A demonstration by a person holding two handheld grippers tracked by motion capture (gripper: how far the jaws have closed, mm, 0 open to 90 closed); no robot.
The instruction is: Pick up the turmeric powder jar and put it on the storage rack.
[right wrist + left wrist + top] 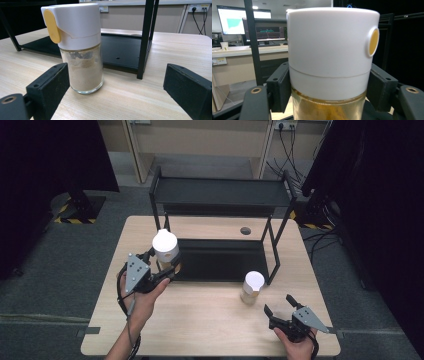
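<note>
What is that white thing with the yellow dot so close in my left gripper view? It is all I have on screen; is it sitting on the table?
Observer: It is the cap of a spice jar, clamped in the left gripper. In the high view it is held by the front left post of a black shelf rack; whether it touches the table I cannot tell.
Operator: Is there another jar?
Observer: Yes, a second jar stands upright on the wood, near the rack's front right post, with pale powder inside.
Operator: Is anyone holding that one?
Observer: No. The right gripper is open and short of it, with the jaws spread apart.
</note>
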